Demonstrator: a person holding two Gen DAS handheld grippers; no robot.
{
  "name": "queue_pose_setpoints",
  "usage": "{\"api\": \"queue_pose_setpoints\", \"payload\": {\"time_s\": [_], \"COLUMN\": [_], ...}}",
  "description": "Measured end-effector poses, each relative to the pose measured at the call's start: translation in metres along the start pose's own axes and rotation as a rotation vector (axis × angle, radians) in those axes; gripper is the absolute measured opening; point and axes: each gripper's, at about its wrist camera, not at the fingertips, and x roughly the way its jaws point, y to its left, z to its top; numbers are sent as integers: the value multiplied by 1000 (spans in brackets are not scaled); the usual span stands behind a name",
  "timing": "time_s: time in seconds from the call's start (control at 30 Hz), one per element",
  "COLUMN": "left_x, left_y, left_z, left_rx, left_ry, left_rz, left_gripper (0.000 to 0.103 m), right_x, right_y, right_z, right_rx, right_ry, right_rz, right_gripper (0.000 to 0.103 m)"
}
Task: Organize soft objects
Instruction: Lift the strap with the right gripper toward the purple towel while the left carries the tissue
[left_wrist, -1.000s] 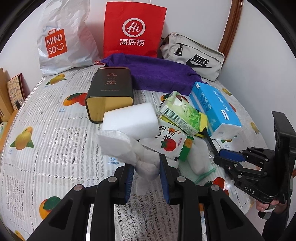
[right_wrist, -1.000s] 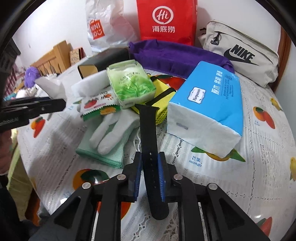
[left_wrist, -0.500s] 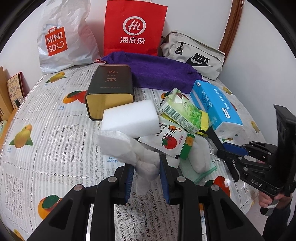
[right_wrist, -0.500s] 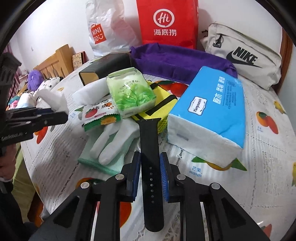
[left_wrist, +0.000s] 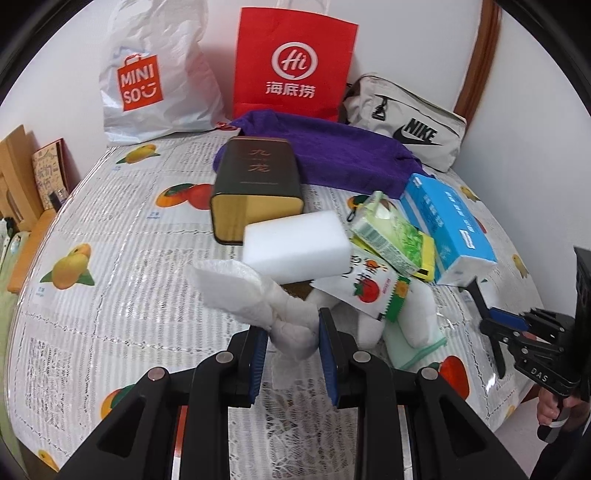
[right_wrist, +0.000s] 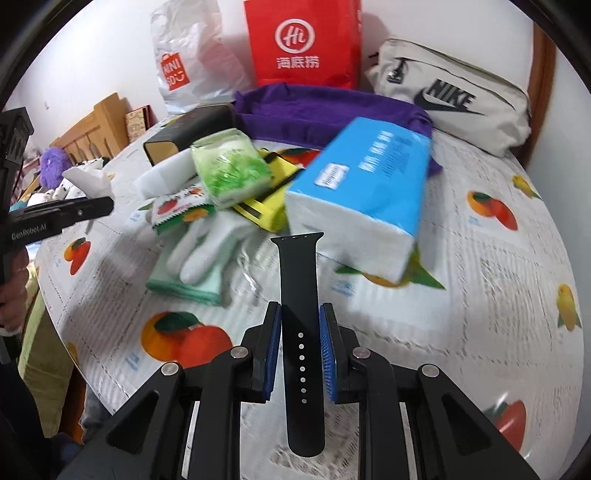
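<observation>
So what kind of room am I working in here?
Probably a home, likely a bedroom: a table under a fruit-print cover, shopping bags against the wall, and a wooden bed frame with plush toys behind.

Bright even light; fisheye-bent edges; right wrist view motion-blurred.

both cams sit right behind their own fingers and look steeply down and forward across the table (left_wrist: 110, 295) toward the back wall. left wrist view is close over the near left part and catches the right gripper (left_wrist: 476, 295) at its right edge. right wrist view is close over the right side and catches the left gripper (right_wrist: 107, 205) at its left edge. both share the middle pile, the blue tissue pack (left_wrist: 447, 225) (right_wrist: 365, 184) and the red bag (left_wrist: 295, 66) (right_wrist: 303, 40).
</observation>
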Motion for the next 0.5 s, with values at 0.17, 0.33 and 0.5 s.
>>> {"api": "queue_pose_setpoints", "payload": {"time_s": [0.17,0.33,0.5], "left_x": [9,14,18], "left_y": [9,17,27], "left_z": [0,1,9], "left_rx": [-26,-35,-54], "left_ry": [26,41,48], "left_rz": [16,29,37], "left_gripper": [25,25,25], "right_x": [-6,-16,-24], "right_y": [-8,-12,-11], "right_z": [-5,-6,2], "right_rx": [23,29,28], "right_ry": [-1,-13,-25], "right_rz": [-16,-28,-24], "right_gripper": [21,21,21]}}
